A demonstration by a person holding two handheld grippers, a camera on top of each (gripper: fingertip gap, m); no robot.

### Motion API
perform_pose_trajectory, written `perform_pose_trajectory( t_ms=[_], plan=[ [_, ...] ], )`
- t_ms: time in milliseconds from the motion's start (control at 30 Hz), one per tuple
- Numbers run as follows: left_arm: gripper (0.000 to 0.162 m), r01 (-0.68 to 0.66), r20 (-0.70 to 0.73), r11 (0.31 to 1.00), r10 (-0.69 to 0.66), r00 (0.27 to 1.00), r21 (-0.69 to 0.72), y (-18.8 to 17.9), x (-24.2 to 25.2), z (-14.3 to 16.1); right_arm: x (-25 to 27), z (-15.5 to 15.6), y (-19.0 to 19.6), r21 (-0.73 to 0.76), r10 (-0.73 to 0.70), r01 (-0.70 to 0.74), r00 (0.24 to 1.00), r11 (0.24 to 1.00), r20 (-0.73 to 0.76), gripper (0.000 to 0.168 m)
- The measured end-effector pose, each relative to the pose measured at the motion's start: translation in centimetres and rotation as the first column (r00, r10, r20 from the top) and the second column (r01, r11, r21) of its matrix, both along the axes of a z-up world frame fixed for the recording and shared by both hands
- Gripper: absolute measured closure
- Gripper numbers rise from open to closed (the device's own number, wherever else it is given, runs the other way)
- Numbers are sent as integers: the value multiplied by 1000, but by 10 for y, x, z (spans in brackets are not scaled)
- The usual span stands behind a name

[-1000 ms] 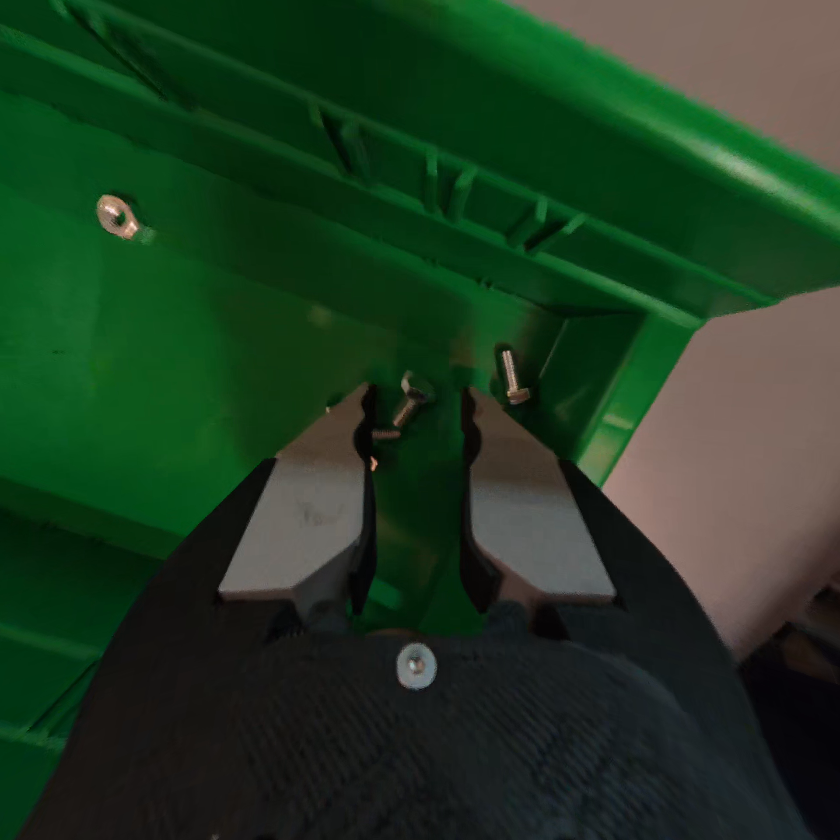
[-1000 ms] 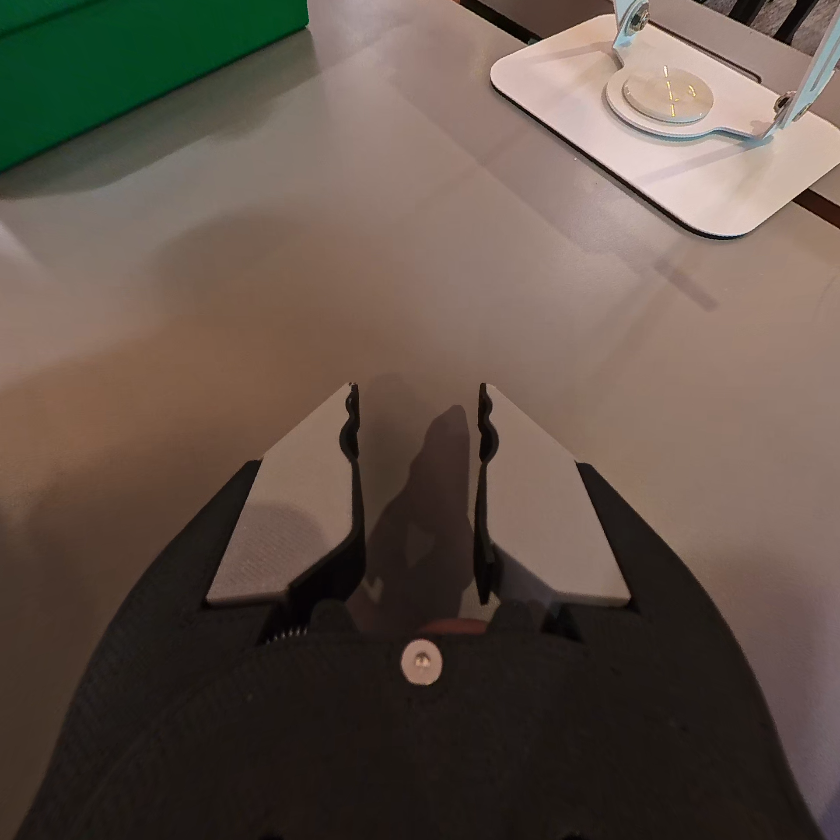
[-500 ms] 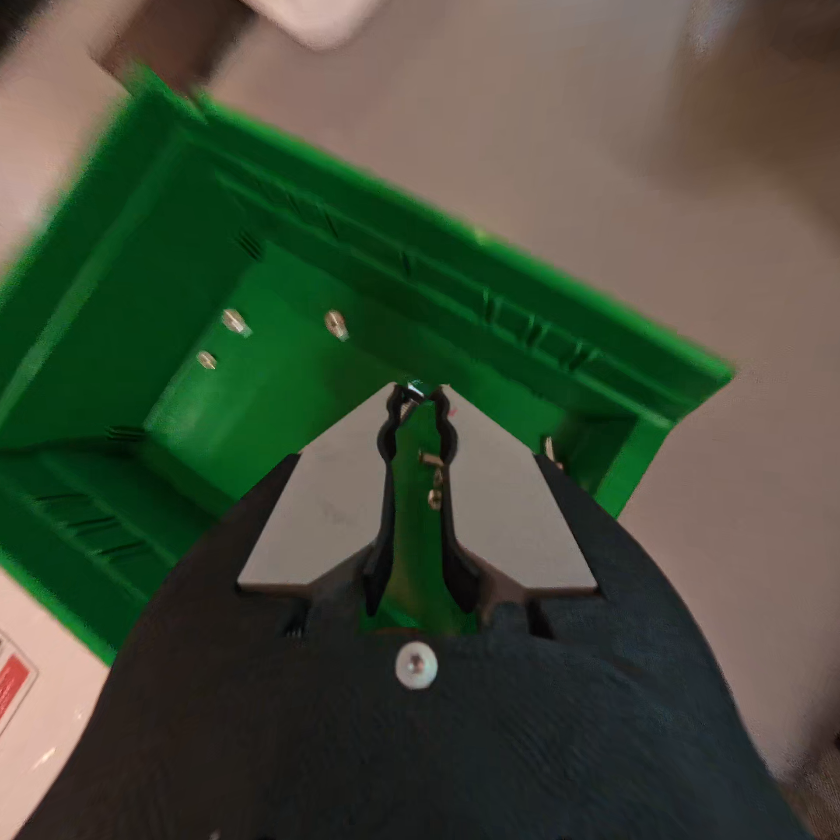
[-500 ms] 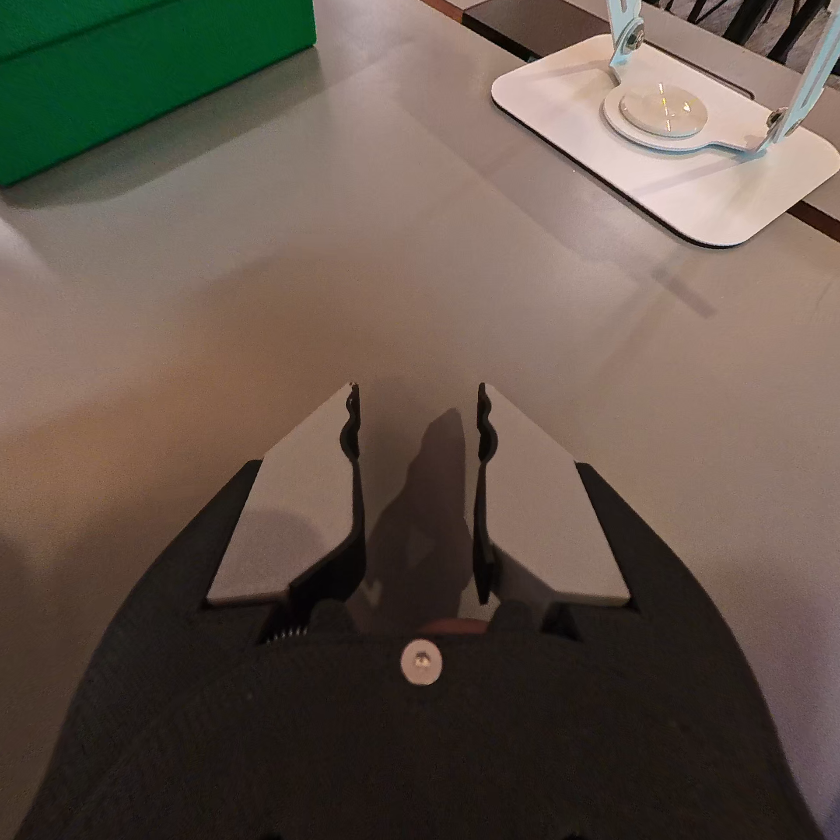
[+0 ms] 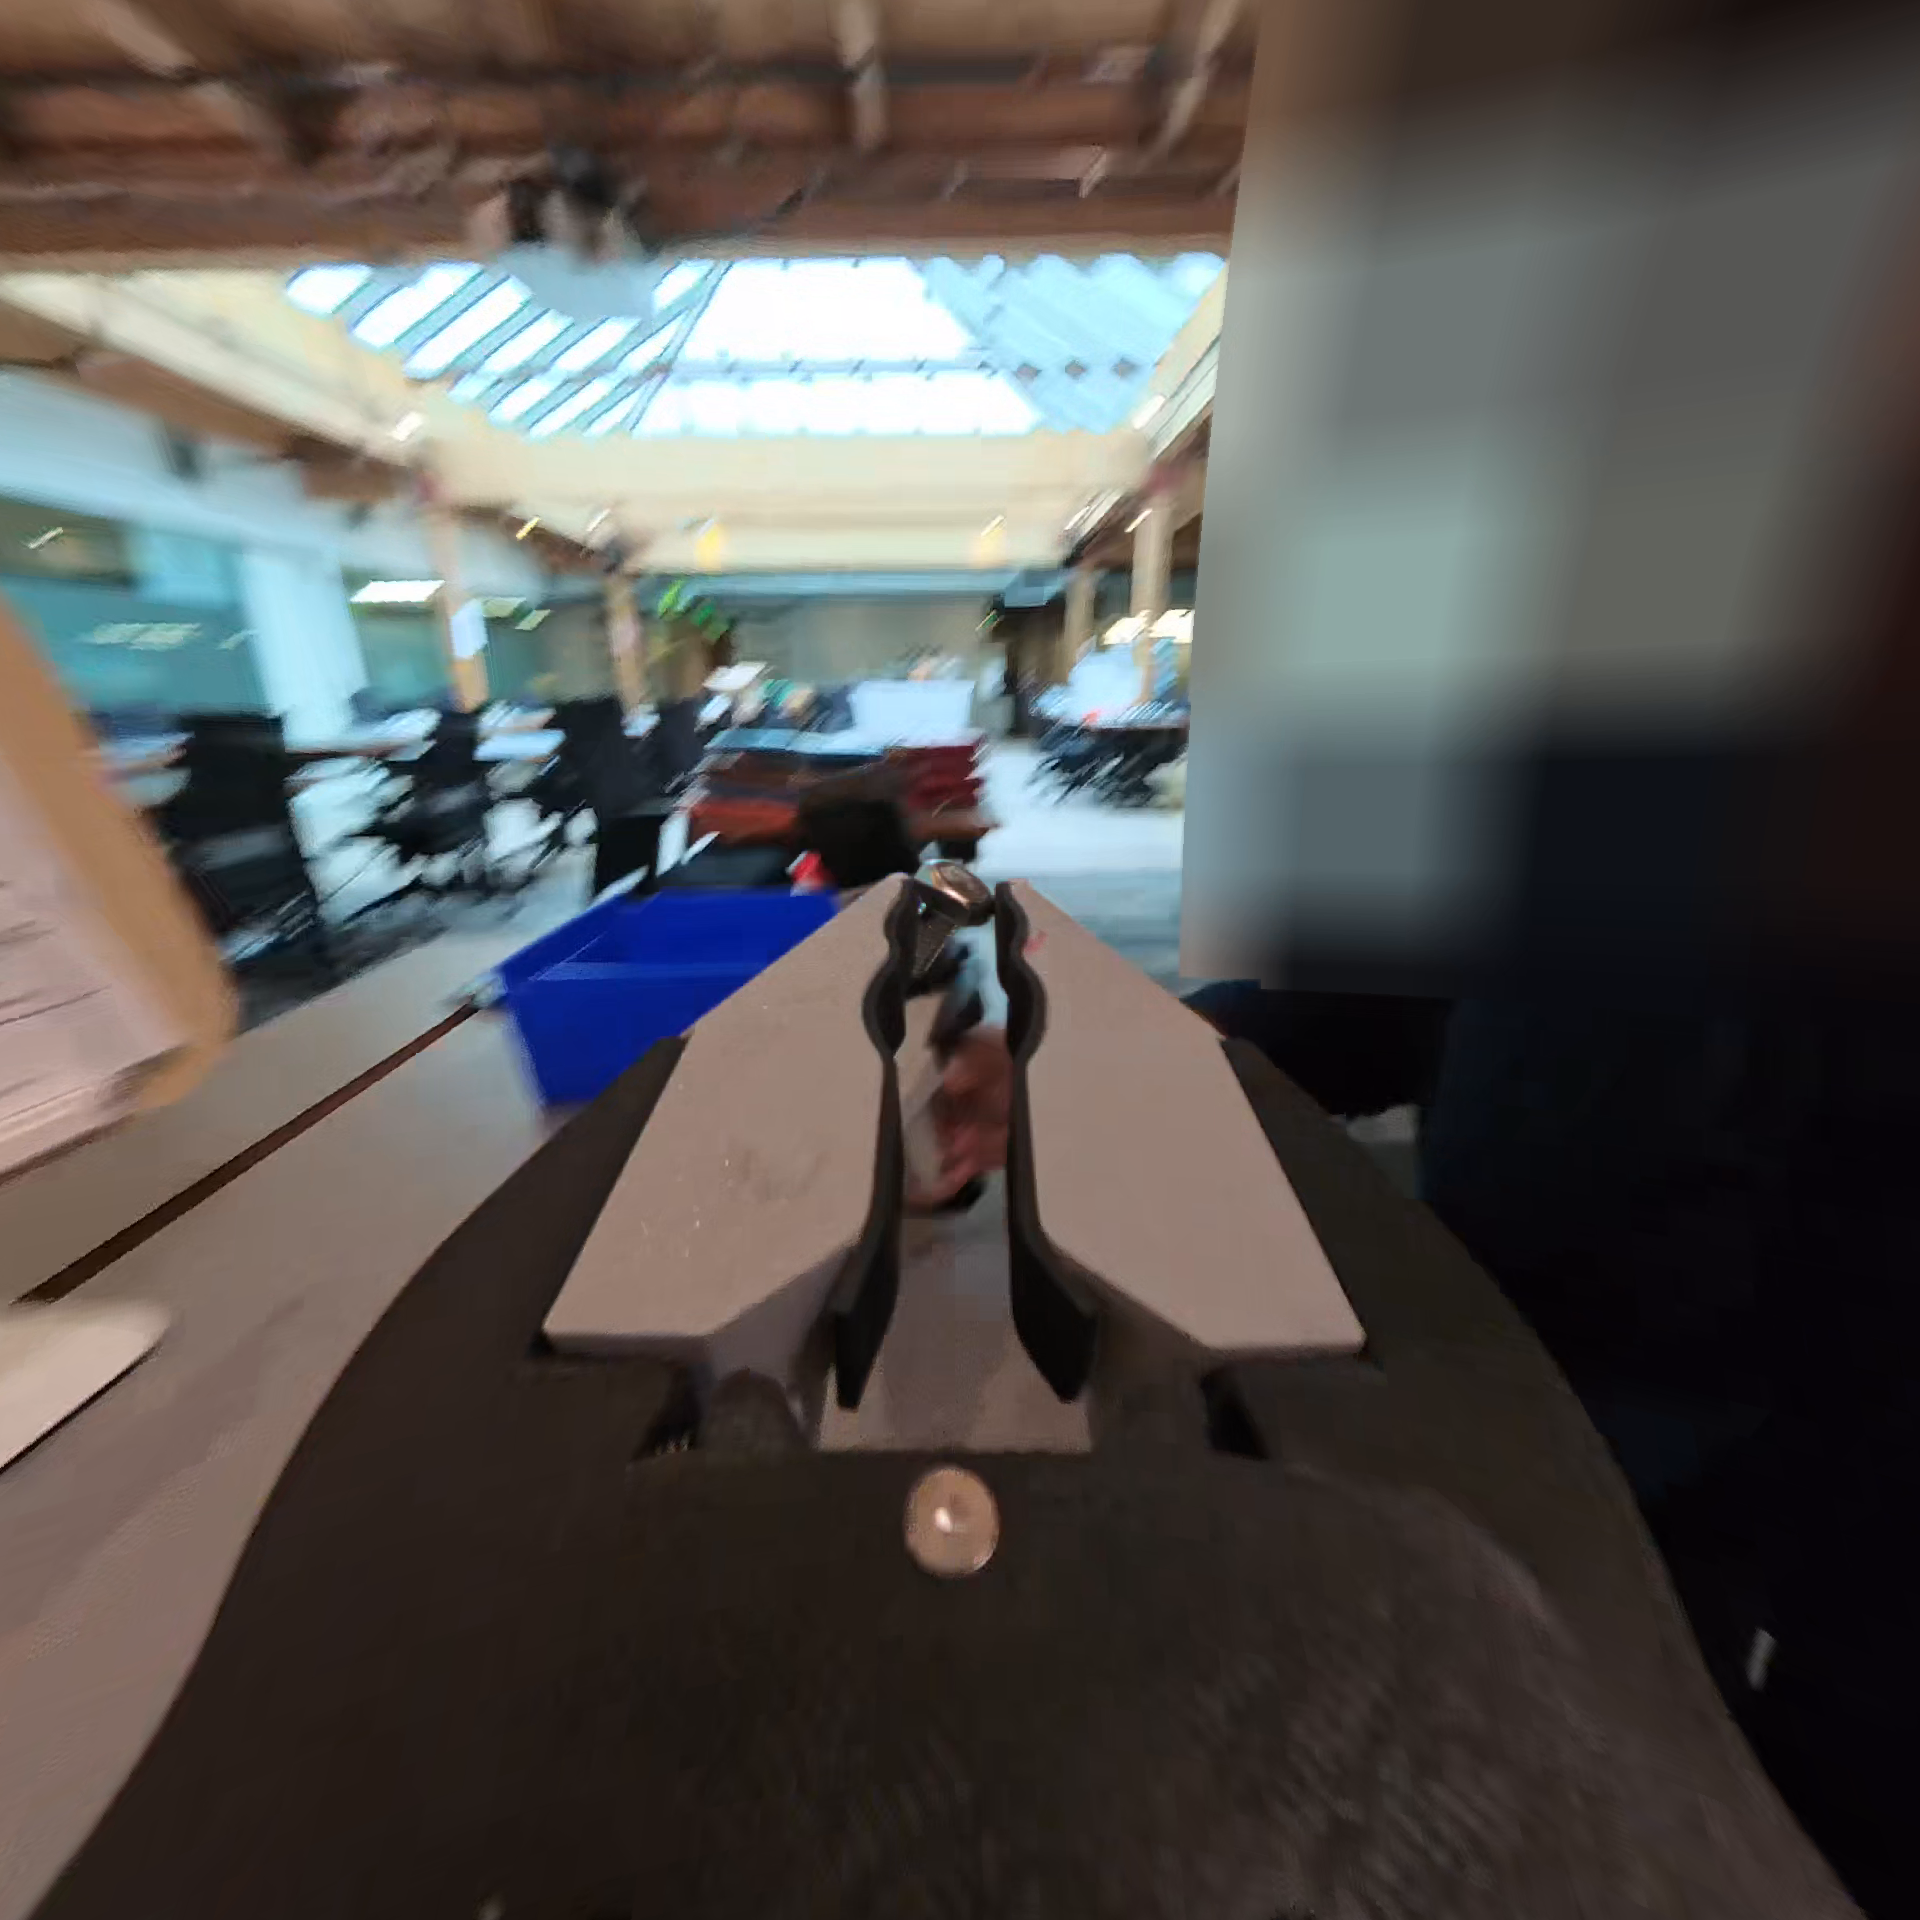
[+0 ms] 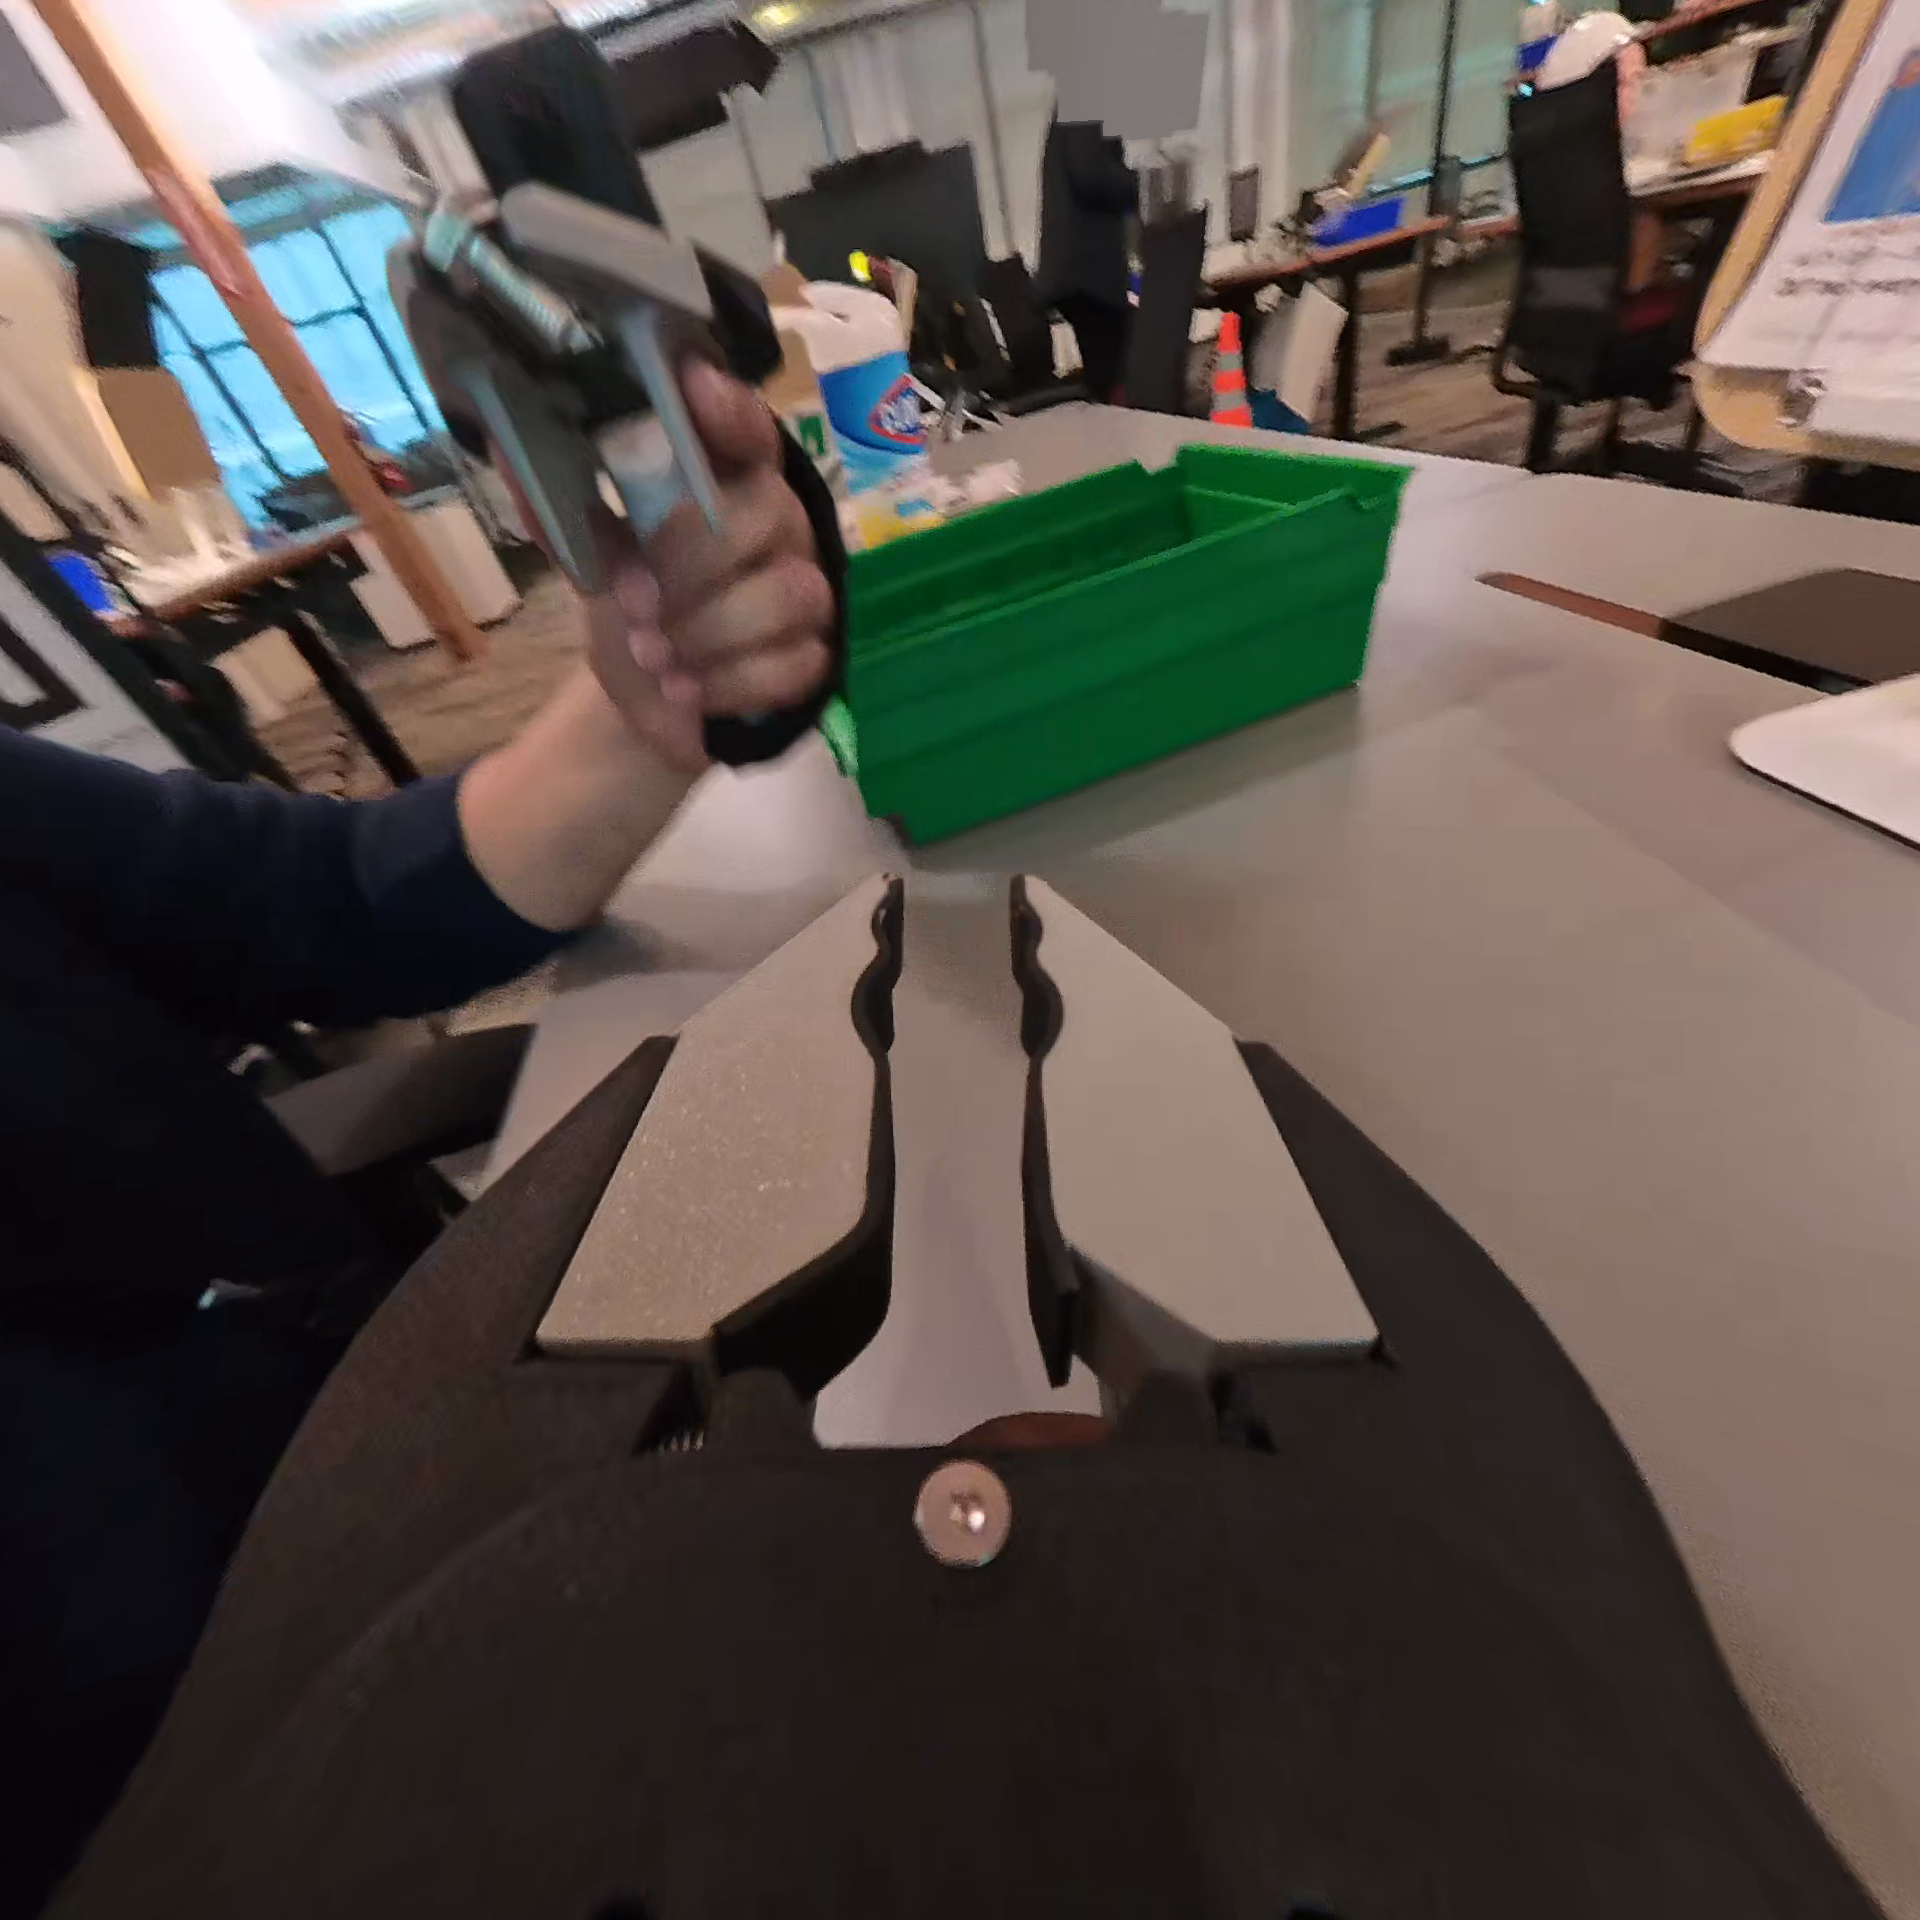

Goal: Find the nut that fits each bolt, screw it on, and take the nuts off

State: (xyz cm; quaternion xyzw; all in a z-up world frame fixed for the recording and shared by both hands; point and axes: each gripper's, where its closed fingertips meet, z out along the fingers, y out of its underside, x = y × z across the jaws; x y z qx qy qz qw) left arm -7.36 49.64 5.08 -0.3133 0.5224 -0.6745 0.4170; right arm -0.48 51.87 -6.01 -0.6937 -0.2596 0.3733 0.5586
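My left gripper (image 5: pixel 954 902) is shut on a silver bolt (image 5: pixel 948 914), gripped by the head at the fingertips, and is raised above the table. In the right wrist view the same left gripper (image 6: pixel 473 244) is held up at upper left in a hand (image 6: pixel 717 603), with the bolt (image 6: pixel 509 286) pointing down and to the right. My right gripper (image 6: pixel 954 902) is open and empty, low over the grey table (image 6: pixel 1455 987). The green bin (image 6: pixel 1112 634) stands on the table beyond it; its contents are hidden.
A blue bin (image 5: pixel 644 977) stands at the table's far edge in the left wrist view. A white flat base (image 6: pixel 1839 748) lies at the right. A dark sleeve (image 6: pixel 239 894) crosses at the left. Chairs, desks and a board fill the background. There is about 12 centimetres between the tips of the two grippers. My right gripper is the nearer one to the white flat base (image 6: pixel 1839 748): about 35 centimetres, against 45 centimetres.
My left gripper shut on a bolt in the green bin, lifted it out and swung up to level. My right gripper turned left toward the bin and narrowed slightly, still open.
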Motion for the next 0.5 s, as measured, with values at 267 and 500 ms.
perform_pose_trajectory(
  t_ms=[267,500],
  plan=[
    [150,105,172,994,-109,979,33,-44,37,-17,-14,53,-53,51,280,-279,905,959,-321,152],
    [150,163,185,985,-172,968,63,-64,54,-24,-17,65,-69,59,391,-404,823,913,-411,144]
  ],
)
